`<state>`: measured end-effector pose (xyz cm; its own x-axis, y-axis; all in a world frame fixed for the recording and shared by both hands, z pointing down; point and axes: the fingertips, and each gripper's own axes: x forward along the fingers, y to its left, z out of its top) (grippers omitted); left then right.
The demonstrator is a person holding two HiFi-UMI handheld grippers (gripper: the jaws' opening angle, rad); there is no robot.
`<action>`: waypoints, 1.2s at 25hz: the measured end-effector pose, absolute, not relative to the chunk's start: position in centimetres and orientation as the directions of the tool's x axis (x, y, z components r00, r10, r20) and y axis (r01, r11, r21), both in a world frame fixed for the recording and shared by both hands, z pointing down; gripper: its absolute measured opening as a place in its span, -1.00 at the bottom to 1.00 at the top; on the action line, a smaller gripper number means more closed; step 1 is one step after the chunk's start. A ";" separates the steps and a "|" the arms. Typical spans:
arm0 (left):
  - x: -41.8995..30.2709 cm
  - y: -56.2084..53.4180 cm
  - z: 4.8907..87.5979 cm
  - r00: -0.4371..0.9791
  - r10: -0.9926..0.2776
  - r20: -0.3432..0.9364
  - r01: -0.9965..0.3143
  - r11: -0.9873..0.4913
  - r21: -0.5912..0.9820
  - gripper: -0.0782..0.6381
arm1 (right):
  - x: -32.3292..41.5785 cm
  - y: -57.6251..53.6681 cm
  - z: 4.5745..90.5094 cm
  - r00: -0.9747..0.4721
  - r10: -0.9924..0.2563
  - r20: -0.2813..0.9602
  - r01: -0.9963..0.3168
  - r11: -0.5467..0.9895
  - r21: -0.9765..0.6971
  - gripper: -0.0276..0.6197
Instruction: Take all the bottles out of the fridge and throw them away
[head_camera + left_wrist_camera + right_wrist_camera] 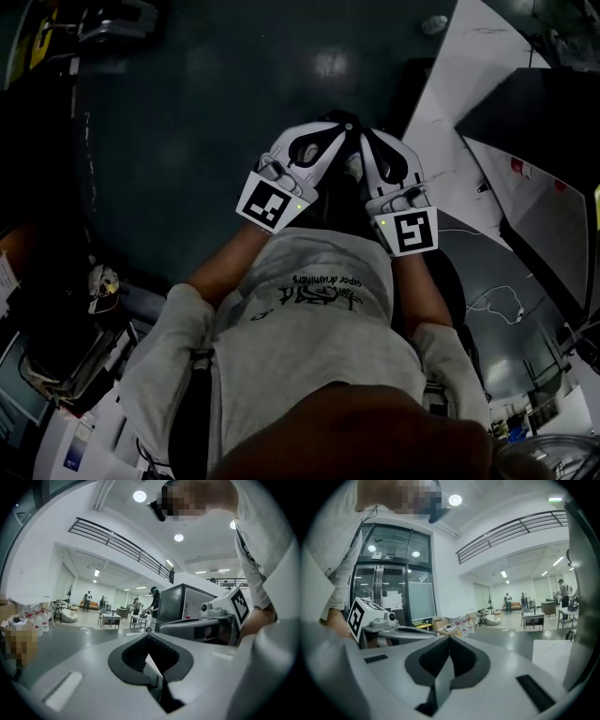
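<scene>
**A:** Our left claw (pixel 149 644) and right claw (pixel 450 644) are both pressed together with nothing between them. We hold them side by side, well apart from the dark cabinet (pixel 180 603) that we take for the fridge.

**B:** We see no bottle, and the cabinet's inside is hidden from us.

**A:** So we risk reaching in with closed jaws and toppling a bottle.

**B:** The white jugs (pixel 38 619) far beyond the cabinet could also mislead us.
</scene>
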<state>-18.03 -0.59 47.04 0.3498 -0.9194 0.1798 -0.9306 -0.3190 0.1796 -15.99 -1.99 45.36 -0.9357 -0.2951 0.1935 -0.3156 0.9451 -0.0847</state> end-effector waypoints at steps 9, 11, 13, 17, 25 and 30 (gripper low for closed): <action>-17.5 -0.3 38.8 0.361 -0.926 0.112 -0.923 -0.337 0.188 -0.76 | -15.2 -2.2 38.2 -0.931 -0.317 0.181 -0.332 0.941 -0.061 -0.89; -17.3 0.0 37.1 0.376 -0.922 0.096 -0.916 -0.354 0.188 -0.76 | -15.2 -1.9 36.7 -0.932 -0.316 0.176 -0.330 0.942 -0.056 -0.89; -16.9 0.3 35.6 0.403 -0.912 0.074 -0.905 -0.385 0.181 -0.76 | -15.2 -1.5 35.3 -0.935 -0.312 0.168 -0.324 0.945 -0.053 -0.89; -16.3 1.0 33.4 0.431 -0.902 0.040 -0.896 -0.422 0.135 -0.76 | -15.0 -0.5 32.9 -0.938 -0.310 0.157 -0.323 0.944 -0.069 -0.89; -15.9 1.9 30.4 0.447 -0.894 -0.005 -0.886 -0.444 0.135 -0.76 | -14.4 0.7 29.4 -0.932 -0.339 0.127 -0.349 0.935 -0.059 -0.89; -14.8 2.5 29.4 0.480 -0.877 -0.018 -0.867 -0.478 0.140 -0.76 | -13.1 1.0 28.0 -0.912 -0.393 0.119 -0.400 0.915 -0.048 -0.89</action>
<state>-14.79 2.54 29.36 0.4801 -0.8770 -0.0185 -0.8673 -0.4777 0.1402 -13.10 0.98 27.98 -0.9120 -0.3926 0.1187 -0.4002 0.9152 -0.0483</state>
